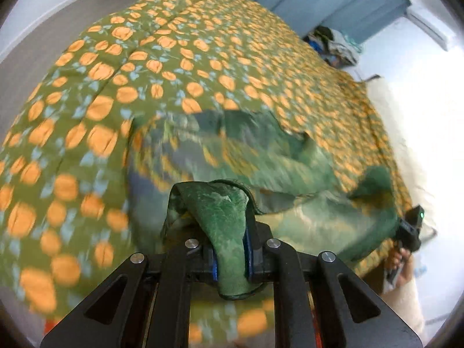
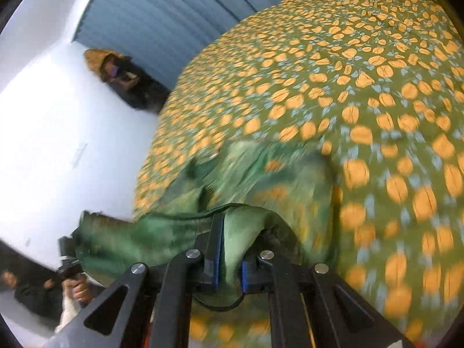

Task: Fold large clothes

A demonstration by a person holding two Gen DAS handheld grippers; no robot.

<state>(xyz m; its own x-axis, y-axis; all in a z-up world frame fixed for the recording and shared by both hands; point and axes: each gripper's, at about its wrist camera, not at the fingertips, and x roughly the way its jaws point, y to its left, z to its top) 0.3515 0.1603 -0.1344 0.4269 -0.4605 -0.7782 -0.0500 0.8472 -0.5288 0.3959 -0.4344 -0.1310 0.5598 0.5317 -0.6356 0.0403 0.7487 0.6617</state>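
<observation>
Around the work lies a large bedspread (image 1: 203, 66), olive green and printed with orange fruit shapes and pale blue leaves, quilted with shallow seams and spread wide over a bed. Beyond its far edge hangs a blue pleated curtain (image 1: 333, 3), and a small heap of mixed clothes (image 1: 336, 46) sits at the far right corner of the bed in the left wrist view. In the right wrist view a dark bundle with a yellow-brown top (image 2: 121, 75) sits by the curtain at the far left, against a bright white floor (image 2: 43, 145); what it is cannot be told.

The task's thing is a green garment (image 1: 261, 156), thin and soft, mottled in lighter and darker green with a dark stitched hem. It is bunched in loose, wrinkled folds on the near part of the bedspread, stretched between the two grippers, and much of it is blurred.

The left gripper (image 1: 230, 261) is clamped on a folded edge of the garment, the cloth draped over and hanging between its blue pads. The right gripper (image 2: 229, 269) likewise pinches a fold of the same garment between its blue pads (image 2: 216, 264). Each camera also catches the other black gripper at the garment's far end, held in a hand (image 2: 78, 287).
</observation>
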